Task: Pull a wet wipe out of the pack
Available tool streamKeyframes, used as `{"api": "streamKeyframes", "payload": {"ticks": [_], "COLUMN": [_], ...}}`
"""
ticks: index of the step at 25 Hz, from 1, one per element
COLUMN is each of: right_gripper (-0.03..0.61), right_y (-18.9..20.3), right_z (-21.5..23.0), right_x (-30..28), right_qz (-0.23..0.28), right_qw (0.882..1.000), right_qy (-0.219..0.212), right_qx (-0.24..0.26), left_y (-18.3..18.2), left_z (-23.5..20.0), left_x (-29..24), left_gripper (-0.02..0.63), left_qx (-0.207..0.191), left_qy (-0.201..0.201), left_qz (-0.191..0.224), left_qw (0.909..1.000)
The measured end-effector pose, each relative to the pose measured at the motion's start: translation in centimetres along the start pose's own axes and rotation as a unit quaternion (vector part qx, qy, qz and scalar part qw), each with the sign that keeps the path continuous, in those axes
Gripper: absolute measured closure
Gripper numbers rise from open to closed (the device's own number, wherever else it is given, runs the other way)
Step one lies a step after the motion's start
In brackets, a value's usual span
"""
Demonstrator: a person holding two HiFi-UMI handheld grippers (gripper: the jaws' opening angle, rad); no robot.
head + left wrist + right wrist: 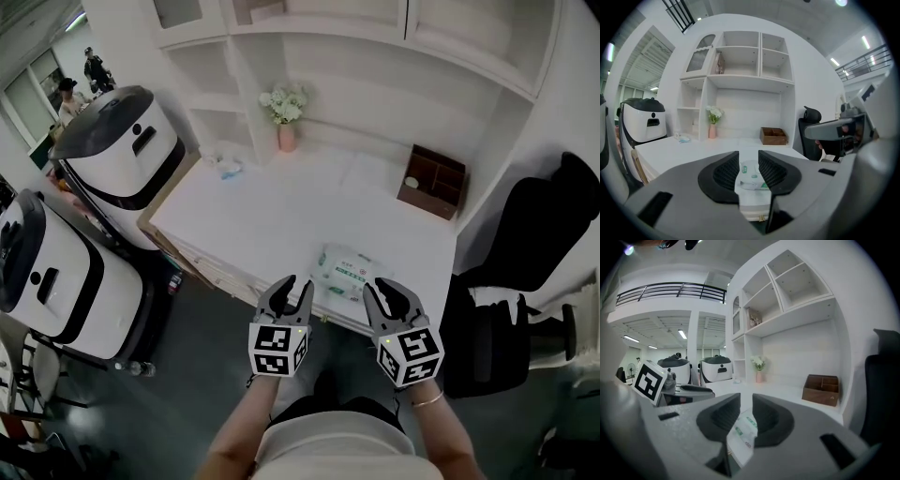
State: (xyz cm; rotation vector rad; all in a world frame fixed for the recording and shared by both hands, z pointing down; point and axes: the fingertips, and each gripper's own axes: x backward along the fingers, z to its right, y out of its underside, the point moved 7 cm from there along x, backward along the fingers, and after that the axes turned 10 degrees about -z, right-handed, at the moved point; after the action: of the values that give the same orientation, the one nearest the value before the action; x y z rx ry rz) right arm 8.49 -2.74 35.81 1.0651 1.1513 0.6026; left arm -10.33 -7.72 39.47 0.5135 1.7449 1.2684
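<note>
Nearest the person, the left tool [294,286] and the right tool [382,289] are held side by side just short of the front edge of the white surface [272,211], both pointing across it. Each has its jaws spread with nothing between the pads. The pack [349,272] lies flat near that front edge, just ahead of the two tools and touched by neither. In both gripper views it shows only through the gap, beyond the tips.

It looks like a soft film pouch, white with green print and a label patch on its top face. Whether that flap is lifted is too small to tell, and no wipe shows. By the look of it, the pouch is light and slick and would likely slide or lift with a pull. One tool should therefore pin an end down while the other pinches the sheet at the top opening. The wipe should be limp, damp and easily torn, so a firm pinch low on its fold suits best.

Farther back stand a wooden box [431,180] at the right and a vase [286,131] of flowers against the shelves [375,56].
</note>
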Motion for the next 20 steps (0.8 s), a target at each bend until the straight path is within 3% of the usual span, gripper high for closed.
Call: {"api": "streamKeyframes", "payload": {"ticks": [9, 20], "right_gripper": [0.512, 0.512], "right_y": [1.4, 2.7], "right_z": [0.8, 1.6], "right_x": [-1.7, -4.2], "right_qz": [-0.034, -0.068], "right_qw": [0.999, 0.997], "right_qy": [0.009, -0.012], "right_qx": [0.014, 0.034], "left_y": [1.1, 2.7], "left_z": [0.3, 0.7], "left_x": [-2.8, -5.9], "left_gripper": [0.494, 0.494], "left_qx": [-0.004, 0.001], "left_qy": [0.022, 0.024], "left_qz": [-0.028, -0.067], "left_qw": [0.9994, 0.9975]}}
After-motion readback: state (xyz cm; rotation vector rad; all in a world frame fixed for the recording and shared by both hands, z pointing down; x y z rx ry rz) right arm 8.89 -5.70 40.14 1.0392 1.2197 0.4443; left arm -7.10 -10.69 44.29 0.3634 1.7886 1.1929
